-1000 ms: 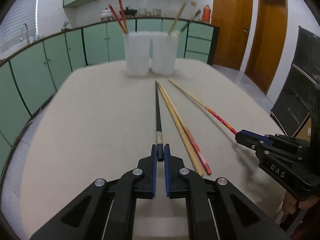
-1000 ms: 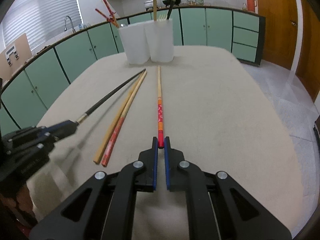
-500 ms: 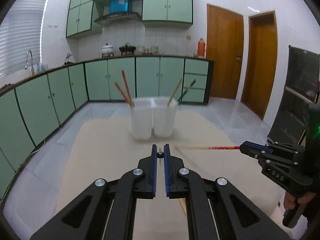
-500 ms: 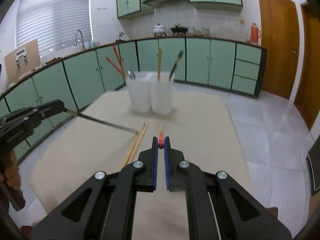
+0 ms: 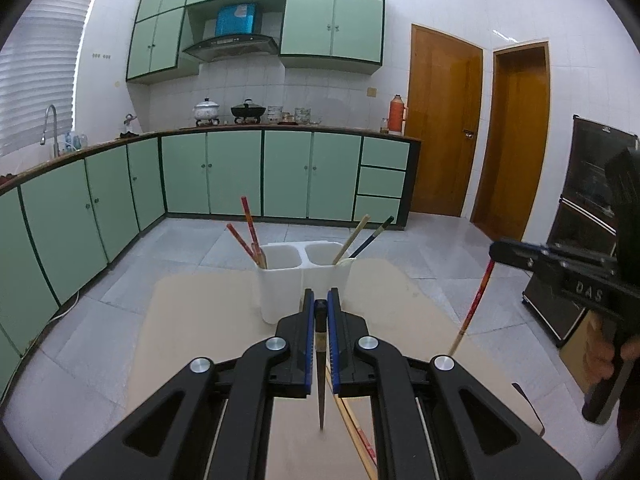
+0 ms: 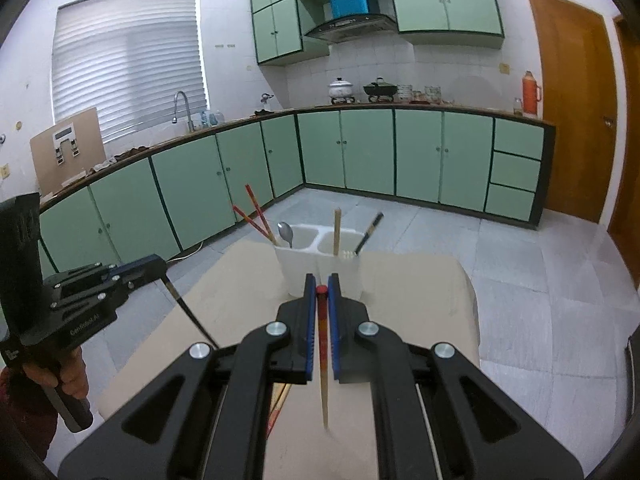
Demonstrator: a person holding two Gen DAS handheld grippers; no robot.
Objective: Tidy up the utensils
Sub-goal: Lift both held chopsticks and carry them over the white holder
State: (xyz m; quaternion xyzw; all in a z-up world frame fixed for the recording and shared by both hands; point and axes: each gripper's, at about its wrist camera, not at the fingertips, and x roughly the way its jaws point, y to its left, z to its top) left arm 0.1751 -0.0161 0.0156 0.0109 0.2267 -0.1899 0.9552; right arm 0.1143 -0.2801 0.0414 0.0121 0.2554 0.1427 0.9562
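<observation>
Both chopsticks now lifted off the counter (image 5: 192, 320): left gripper (image 5: 320, 308) clamps the black chopstick (image 5: 321, 384), right gripper (image 6: 321, 290) the red-tipped chopstick (image 6: 323, 360); two chopsticks (image 5: 352, 424) remain lying.

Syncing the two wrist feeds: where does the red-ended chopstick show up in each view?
Left wrist: red-ended chopstick hangs at right, from the right gripper, tip down.
Right wrist: bottom centre, clamped in that gripper, red end up between the fingers.
Shared landmark: the white two-compartment holder on the table's far end.
</observation>
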